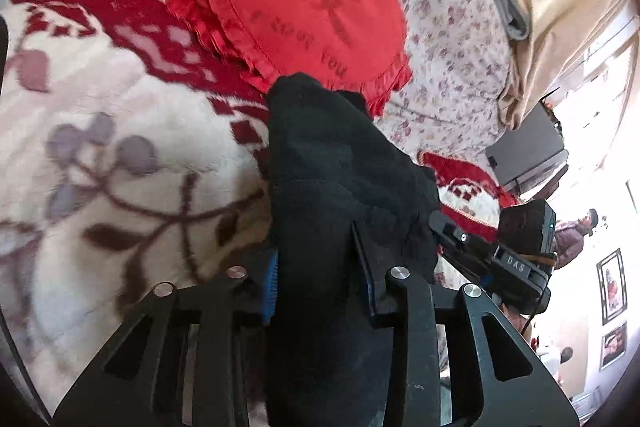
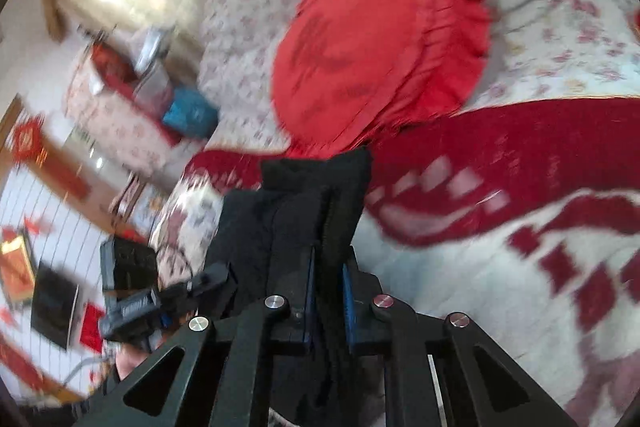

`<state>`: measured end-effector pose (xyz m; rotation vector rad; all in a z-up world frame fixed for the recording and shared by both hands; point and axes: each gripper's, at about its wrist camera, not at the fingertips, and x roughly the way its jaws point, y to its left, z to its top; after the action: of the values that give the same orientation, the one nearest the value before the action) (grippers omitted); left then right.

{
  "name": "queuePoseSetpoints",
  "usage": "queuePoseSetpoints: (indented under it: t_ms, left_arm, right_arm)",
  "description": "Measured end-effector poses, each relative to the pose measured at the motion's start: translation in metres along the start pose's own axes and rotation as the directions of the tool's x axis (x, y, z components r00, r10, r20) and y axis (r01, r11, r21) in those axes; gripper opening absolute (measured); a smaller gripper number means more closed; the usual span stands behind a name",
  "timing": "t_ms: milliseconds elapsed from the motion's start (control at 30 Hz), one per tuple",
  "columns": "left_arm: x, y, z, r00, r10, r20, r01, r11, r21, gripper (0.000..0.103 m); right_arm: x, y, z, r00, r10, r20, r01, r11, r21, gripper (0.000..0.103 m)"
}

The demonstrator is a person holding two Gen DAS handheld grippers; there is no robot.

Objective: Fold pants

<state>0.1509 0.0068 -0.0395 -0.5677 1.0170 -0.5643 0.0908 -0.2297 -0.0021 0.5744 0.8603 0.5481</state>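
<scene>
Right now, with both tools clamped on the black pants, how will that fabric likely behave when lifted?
Likely floppy: the black pants bunch and sag ahead of the left tool. Probably thick and grippy rather than slick: they fill the right tool in wads.

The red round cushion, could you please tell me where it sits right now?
The red round cushion lies on the floral bedspread, upper centre in both wrist views, just beyond the black pants.
</scene>
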Motion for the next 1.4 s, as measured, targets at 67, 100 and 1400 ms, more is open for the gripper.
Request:
queuePoseSetpoints:
  t_ms: [67, 100, 1400]
  left_arm:
    - [0.016, 0.008, -0.001, 0.997, 0.071, -0.017, -0.071, 0.997, -0.014, 0.045]
    - [0.015, 0.01, -0.003, 0.998, 0.068, -0.003, -0.068, 0.997, -0.025, 0.051]
    - [0.041, -0.091, -0.086, 0.868, 0.488, 0.09, -0.468, 0.745, 0.476, 0.097]
  right_arm:
    - [0.004, -0.013, 0.002, 0.998, -0.056, 0.004, 0.055, 0.997, 0.049, 0.015]
    - [0.01, -0.02, -0.001, 0.993, -0.116, -0.022, 0.117, 0.991, 0.07, 0.015]
    - [-0.028, 0.0, -0.049, 0.838, -0.546, -0.012, 0.538, 0.828, -0.16, 0.024]
